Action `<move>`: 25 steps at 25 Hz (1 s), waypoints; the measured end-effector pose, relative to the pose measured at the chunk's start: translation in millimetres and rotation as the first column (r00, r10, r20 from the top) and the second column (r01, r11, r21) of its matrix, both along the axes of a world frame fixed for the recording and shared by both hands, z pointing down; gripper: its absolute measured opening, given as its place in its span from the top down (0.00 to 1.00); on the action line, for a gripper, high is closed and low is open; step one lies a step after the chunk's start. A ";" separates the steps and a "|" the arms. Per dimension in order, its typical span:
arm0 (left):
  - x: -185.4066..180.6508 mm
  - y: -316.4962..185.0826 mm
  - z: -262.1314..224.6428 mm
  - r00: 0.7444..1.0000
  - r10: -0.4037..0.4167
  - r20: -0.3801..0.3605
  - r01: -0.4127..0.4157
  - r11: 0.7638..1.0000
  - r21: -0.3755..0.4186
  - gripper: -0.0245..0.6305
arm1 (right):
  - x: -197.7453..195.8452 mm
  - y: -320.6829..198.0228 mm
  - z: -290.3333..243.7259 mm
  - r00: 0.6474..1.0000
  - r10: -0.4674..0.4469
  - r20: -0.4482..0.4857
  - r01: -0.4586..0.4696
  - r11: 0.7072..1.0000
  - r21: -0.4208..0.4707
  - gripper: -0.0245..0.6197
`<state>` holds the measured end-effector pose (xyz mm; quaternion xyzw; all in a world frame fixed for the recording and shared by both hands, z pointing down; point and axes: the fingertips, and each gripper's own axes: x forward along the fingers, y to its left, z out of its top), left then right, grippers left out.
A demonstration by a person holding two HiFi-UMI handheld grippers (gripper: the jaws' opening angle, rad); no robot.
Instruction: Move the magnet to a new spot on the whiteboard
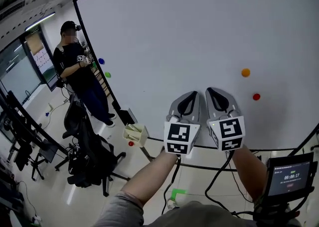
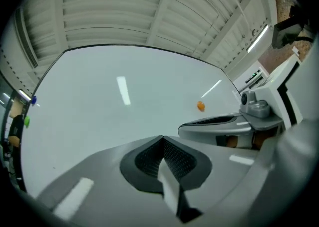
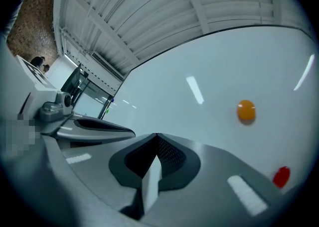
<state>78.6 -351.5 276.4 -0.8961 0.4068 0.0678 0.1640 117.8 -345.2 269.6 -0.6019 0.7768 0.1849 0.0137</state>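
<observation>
Here the whiteboard [image 1: 189, 32] bears an orange magnet [image 1: 245, 72]; left gripper [image 2: 162, 139] and right gripper [image 3: 156, 136] fingers sit closed.

whiteboard [image 1: 189, 32]: white, black frame
upper magnet [image 1: 245, 72]: orange
lower magnet [image 1: 256, 96]: red
left gripper [image 1: 192, 95]: grey and black
right gripper [image 1: 213, 93]: grey and black
marker cubes [image 1: 181, 138]: black-and-white squares

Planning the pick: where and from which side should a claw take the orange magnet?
Pinch the orange magnet across its round rim, coming straight at the whiteboard face: it sits flat there, so only its edge offers purchase. The right claw looks nearer; it's shut, so open first.
</observation>
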 end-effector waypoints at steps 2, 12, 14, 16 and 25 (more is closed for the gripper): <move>29.5 11.4 3.3 0.999 0.035 0.007 -0.035 0.999 0.002 0.96 | 27.8 11.7 3.4 0.999 0.038 0.006 -0.038 0.999 0.002 0.95; 120.1 51.8 9.1 0.994 0.108 0.011 -0.108 0.994 0.003 0.96 | 115.1 57.9 10.3 0.991 0.132 -0.001 -0.132 0.991 0.002 0.95; 128.8 54.4 9.0 0.994 0.106 0.013 -0.106 0.994 0.005 0.96 | 123.0 61.2 10.0 0.991 0.134 -0.005 -0.134 0.991 0.008 0.95; 134.6 54.3 7.3 0.995 0.099 0.014 -0.099 0.995 0.007 0.96 | 127.9 62.1 8.4 0.991 0.130 -0.007 -0.130 0.991 0.011 0.95; 132.6 47.3 -31.6 1.000 0.015 0.010 -0.016 0.993 0.115 0.89 | 124.8 63.4 -5.1 0.994 0.112 -0.008 -0.111 0.993 0.051 0.95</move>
